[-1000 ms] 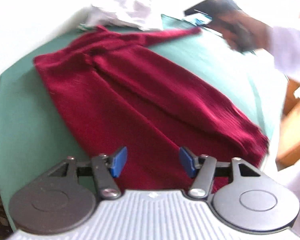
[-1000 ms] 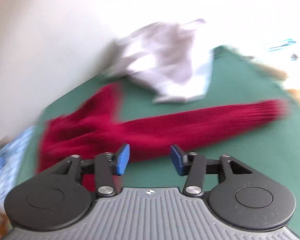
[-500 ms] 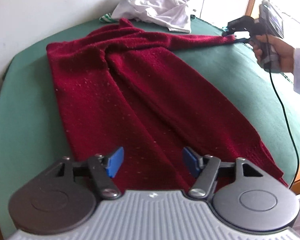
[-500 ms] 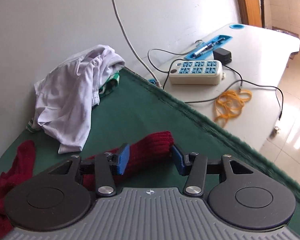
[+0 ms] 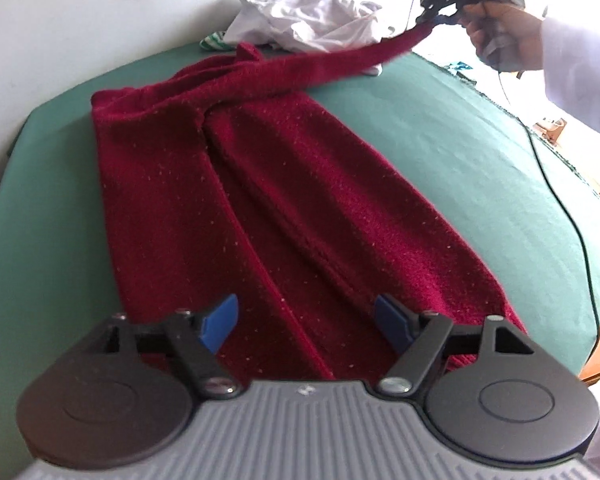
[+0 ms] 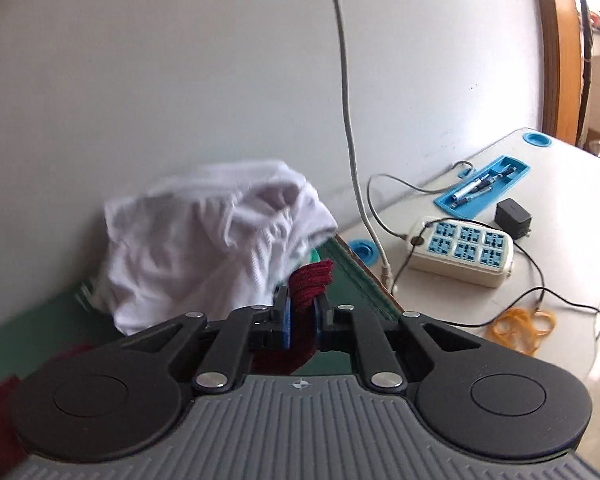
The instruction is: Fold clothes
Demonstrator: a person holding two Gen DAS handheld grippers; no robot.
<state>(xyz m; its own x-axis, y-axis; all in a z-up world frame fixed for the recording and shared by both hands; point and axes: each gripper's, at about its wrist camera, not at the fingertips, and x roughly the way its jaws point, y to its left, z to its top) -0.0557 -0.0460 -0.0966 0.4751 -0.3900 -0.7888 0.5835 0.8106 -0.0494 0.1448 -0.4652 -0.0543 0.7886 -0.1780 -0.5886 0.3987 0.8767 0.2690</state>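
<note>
Open green counter right of the red sweater; blocked at the far edge by a white clothes heap; black cable trailing across the right side.

power strip – white side desk | blue pen tray | yellow cord | black adapter
</note>
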